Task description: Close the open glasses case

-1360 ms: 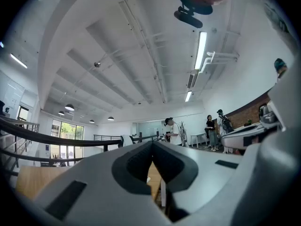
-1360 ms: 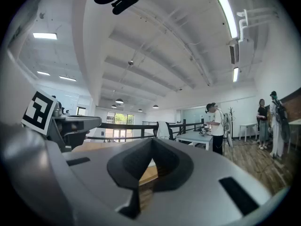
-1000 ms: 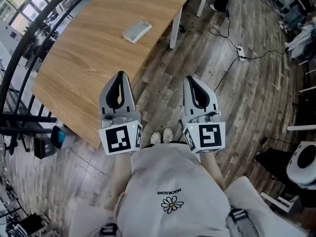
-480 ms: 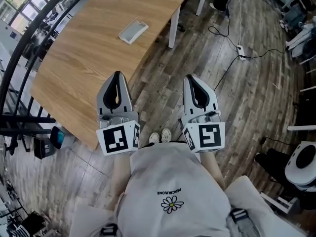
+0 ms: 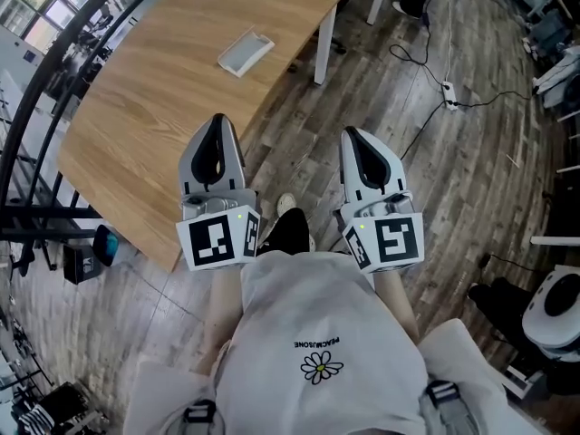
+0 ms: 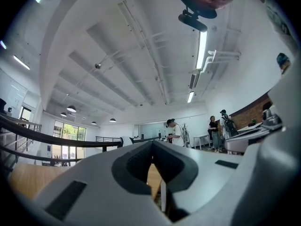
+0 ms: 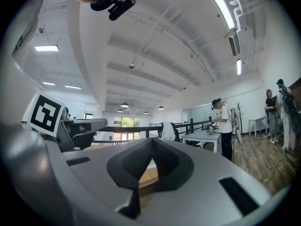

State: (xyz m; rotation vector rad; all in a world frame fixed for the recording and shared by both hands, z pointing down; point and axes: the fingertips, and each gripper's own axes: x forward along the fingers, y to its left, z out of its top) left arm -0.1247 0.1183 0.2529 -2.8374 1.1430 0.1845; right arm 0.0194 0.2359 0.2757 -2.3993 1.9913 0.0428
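Jaws are pressed together and empty on both the left tool [image 5: 217, 123] and the right tool [image 5: 353, 136] — the glasses case [image 5: 246, 53] lies on the worktop [image 5: 145, 116], well ahead of the left tool

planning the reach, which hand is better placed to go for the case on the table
Left, likely. The left tongs show over the near edge of the table, closer to the case; the right tongs are over the floor, off to its side. Both are shut and empty.

Pale grey case [image 5: 246, 53], light wood-grain table [image 5: 154, 116], grey left gripper [image 5: 217, 121] and right gripper [image 5: 352, 134] with black-and-white square markers [image 5: 210, 241], dark brown plank floor [image 5: 471, 152].
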